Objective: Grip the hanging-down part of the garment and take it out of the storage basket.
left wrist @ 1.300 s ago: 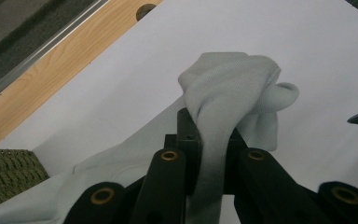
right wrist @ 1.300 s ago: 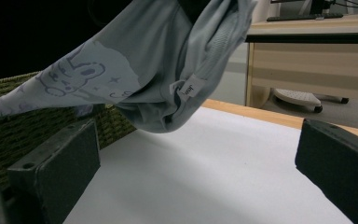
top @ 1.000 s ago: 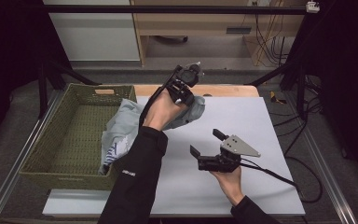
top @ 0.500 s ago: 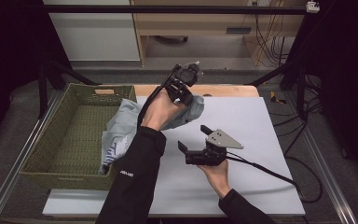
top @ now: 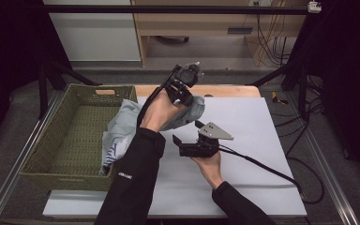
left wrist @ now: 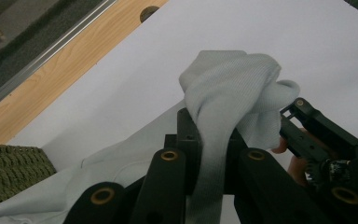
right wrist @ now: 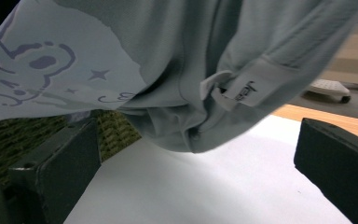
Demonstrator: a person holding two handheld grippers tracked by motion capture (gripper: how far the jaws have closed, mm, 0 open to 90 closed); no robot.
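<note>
We're mid-lift on the shirt: left tongs clenched on a fold of it, held up over the desk, rest trailing over the basket rim. Right tongs released, jaws wide, low beside the hanging cloth and aimed at it; in the right gripper view the collar label sits just above the gap. Next move, we think: bring the right jaws up and close on the collar edge, though exact clearance is hard to judge here.
</note>
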